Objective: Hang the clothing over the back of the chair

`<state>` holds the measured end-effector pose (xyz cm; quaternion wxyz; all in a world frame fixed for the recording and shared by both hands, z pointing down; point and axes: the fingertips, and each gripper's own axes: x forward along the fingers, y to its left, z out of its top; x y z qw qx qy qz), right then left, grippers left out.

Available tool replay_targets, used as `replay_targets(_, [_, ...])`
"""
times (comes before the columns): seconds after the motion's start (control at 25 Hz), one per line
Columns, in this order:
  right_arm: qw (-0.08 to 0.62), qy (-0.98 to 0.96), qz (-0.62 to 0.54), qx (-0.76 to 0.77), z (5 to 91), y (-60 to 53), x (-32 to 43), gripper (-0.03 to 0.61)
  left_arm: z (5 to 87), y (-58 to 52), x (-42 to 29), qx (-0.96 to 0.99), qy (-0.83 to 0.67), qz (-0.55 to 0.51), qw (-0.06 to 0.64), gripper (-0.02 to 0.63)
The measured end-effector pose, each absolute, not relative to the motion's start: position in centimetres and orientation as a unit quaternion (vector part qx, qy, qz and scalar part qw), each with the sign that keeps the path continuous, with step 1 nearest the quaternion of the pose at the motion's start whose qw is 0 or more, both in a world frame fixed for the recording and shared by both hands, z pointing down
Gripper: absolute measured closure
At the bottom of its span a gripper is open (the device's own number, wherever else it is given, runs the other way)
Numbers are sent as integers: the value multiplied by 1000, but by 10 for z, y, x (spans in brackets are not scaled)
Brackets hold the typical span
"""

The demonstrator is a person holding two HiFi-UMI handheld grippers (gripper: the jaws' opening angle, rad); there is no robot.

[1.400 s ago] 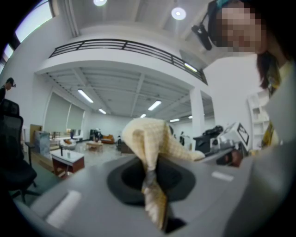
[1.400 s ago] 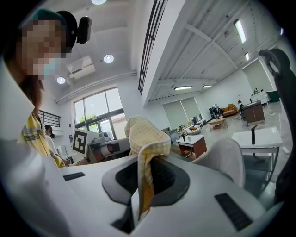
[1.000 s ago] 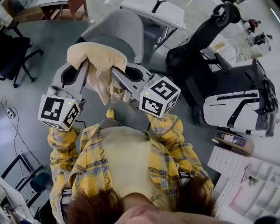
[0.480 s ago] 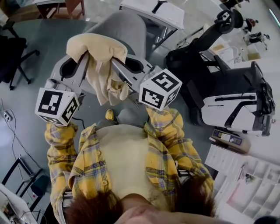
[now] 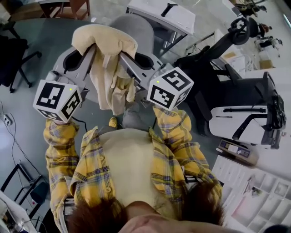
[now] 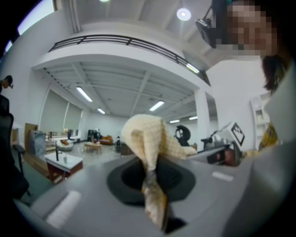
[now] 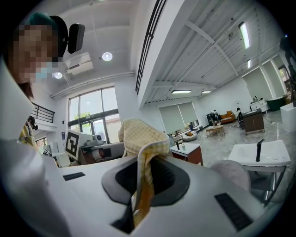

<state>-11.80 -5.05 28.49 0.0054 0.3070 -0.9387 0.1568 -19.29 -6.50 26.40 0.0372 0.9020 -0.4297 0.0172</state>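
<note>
A pale yellow checked garment (image 5: 105, 43) is bunched between my two grippers and hangs in a long fold (image 5: 111, 93) below them. The left gripper (image 5: 92, 49) is shut on its left part and the right gripper (image 5: 123, 57) on its right part. In the left gripper view the cloth (image 6: 147, 139) rises from the pinched jaws (image 6: 155, 203). The right gripper view shows the same: cloth (image 7: 142, 136) pinched at the jaws (image 7: 138, 199). The grey chair (image 5: 135, 28) stands just beyond the garment, its back partly hidden by it, and shows as a rounded grey shape (image 7: 231, 172) in the right gripper view.
A black office chair (image 5: 13, 52) stands at the left. A white desk (image 5: 159, 11) lies beyond the grey chair. A black and white machine (image 5: 241, 111) fills the right side, with white shelving (image 5: 254, 195) at the lower right. A white table (image 7: 261, 155) with a tap is ahead.
Both grippers have carried the garment forward, up the picture, toward the grey chair. The cloth now overlaps the chair's back. Both grips are unchanged.
</note>
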Motion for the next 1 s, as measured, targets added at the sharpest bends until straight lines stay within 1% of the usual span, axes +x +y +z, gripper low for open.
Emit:
replay_targets(0.4, [5,-946,170,274,291,-120,-94,546,271,-145,-153,897,-439,28,44,580])
replay_targets(0.72, [2,-943,189,275,296,-172,-58,546,275,-196,-122,892,-447,38,53,580])
replay_targets(1.0, [-3,-939,194,284,301,-212,-26,546,280,-233,-99,888,-456,50,47,580])
